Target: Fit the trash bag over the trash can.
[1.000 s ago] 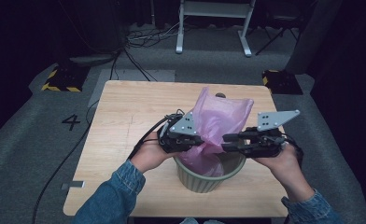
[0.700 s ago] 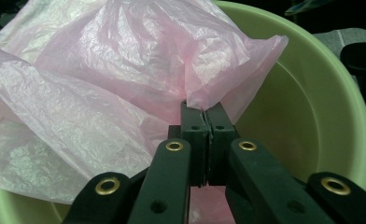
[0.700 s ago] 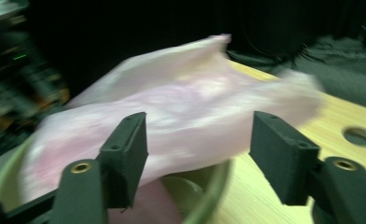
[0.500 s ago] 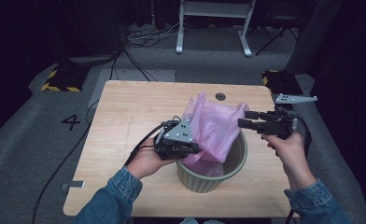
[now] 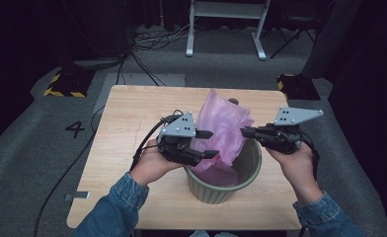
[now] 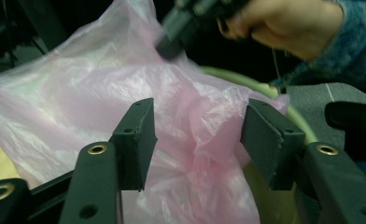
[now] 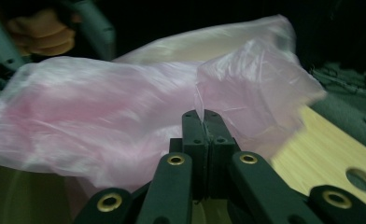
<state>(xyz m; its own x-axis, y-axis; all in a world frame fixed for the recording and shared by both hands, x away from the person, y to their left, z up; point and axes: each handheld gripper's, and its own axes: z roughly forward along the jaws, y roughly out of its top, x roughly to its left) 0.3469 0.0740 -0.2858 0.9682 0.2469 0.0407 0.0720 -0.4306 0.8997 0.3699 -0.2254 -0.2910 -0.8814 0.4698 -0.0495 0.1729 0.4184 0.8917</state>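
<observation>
A pink plastic bag (image 5: pixel 224 127) stands crumpled in a pale green bin (image 5: pixel 253 165) on the wooden table (image 5: pixel 132 113). My left gripper (image 5: pixel 214 144) is at the bag's left side, and its jaws have just been opening. In the left gripper view they (image 6: pixel 200 140) stand wide apart with the pink film (image 6: pixel 78 102) bulging between them, untouched by the pads. My right gripper (image 5: pixel 243 131) is at the bag's right edge. Its jaws have just been closing, and in the right gripper view they (image 7: pixel 203 125) pinch a thin fold of the bag (image 7: pixel 102 116).
The bin sits near the table's front edge, with bare wood to its left and behind it. A small round hole (image 7: pixel 361 179) is in the tabletop behind the bag. On the floor beyond lie cables (image 5: pixel 147 42), a white stand (image 5: pixel 226 19) and striped blocks (image 5: pixel 63 84).
The left gripper has let go of the bag and opened. The right gripper drew away to the right with its jaws apart, then came back to the bag's edge and shut on it.
</observation>
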